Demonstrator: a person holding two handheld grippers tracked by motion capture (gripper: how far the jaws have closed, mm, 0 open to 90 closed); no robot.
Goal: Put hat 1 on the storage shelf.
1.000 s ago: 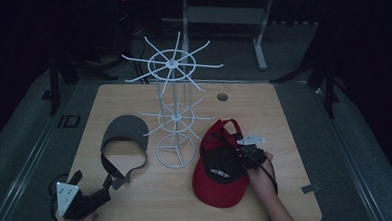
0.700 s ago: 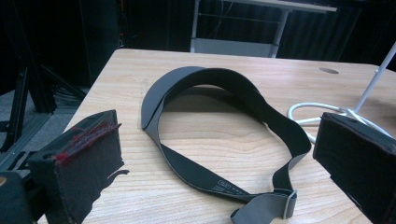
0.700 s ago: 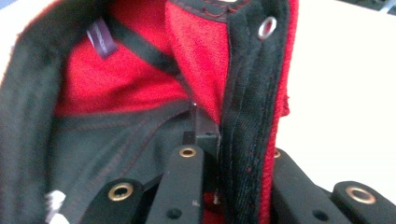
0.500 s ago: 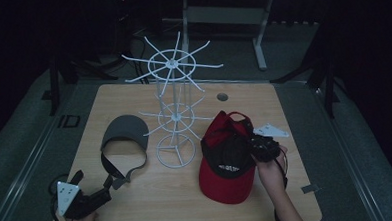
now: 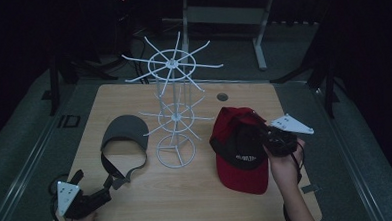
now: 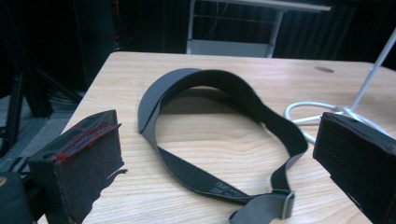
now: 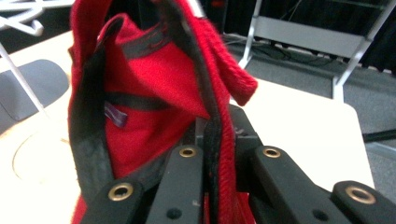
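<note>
Right gripper (image 5: 265,137) clamped, raised; left gripper (image 5: 105,192) agape, low

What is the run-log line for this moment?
right gripper: shut on red cap, lifted | left gripper: open, facing grey visor | white wire rack: bare

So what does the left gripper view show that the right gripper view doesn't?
Left gripper view alone: the grey visor's strap and buckle, lying on the table between that gripper's open jaws, untouched.

Right gripper view alone: the red cap, its edge pinched between the right gripper's closed jaws, lining and black sweatband facing the camera.

Both: the wooden table, the white wire rack, the grey visor, and the dark room behind.
</note>
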